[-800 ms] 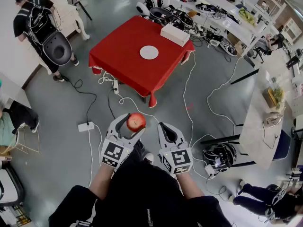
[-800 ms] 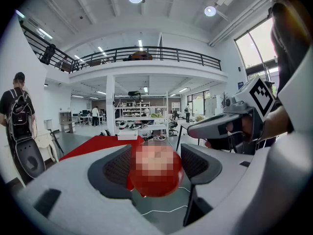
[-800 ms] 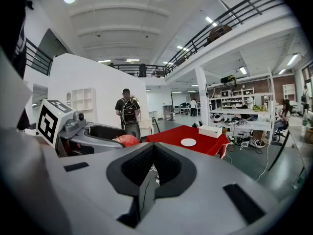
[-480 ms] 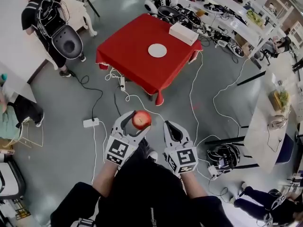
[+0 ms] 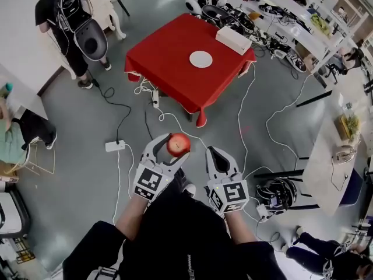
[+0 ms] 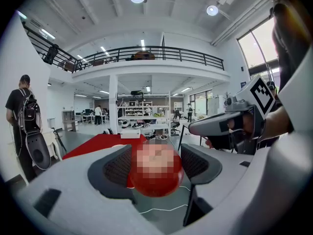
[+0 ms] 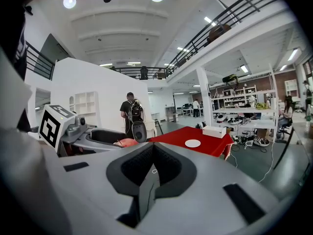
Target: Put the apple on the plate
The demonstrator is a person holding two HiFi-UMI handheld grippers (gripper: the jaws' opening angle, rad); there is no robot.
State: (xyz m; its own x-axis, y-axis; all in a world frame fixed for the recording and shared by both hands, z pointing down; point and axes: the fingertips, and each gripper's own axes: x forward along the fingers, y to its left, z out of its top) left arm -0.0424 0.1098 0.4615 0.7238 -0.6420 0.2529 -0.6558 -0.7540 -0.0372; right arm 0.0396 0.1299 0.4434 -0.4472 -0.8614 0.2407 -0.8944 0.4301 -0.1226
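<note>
A red apple [image 5: 178, 144] sits between the jaws of my left gripper [image 5: 171, 145], which is shut on it and held out over the grey floor. In the left gripper view the apple [image 6: 155, 182] fills the gap between the two dark pads. My right gripper [image 5: 217, 156] is beside it on the right, shut and empty; its jaws meet in the right gripper view [image 7: 152, 169]. The white plate [image 5: 200, 58] lies on the red-clothed table [image 5: 169, 69] well ahead of both grippers, and the plate [image 7: 192, 143] also shows small in the right gripper view.
A white box [image 5: 233, 39] lies at the table's far edge. White cables and a power strip [image 5: 115, 146] trail over the floor between me and the table. A person with a backpack [image 5: 64, 16] stands at the upper left. Cluttered benches [image 5: 303, 28] line the right.
The table and plate have drawn nearer and shifted rightward in the head view. Both grippers keep their pose, the apple still held in the left one.
</note>
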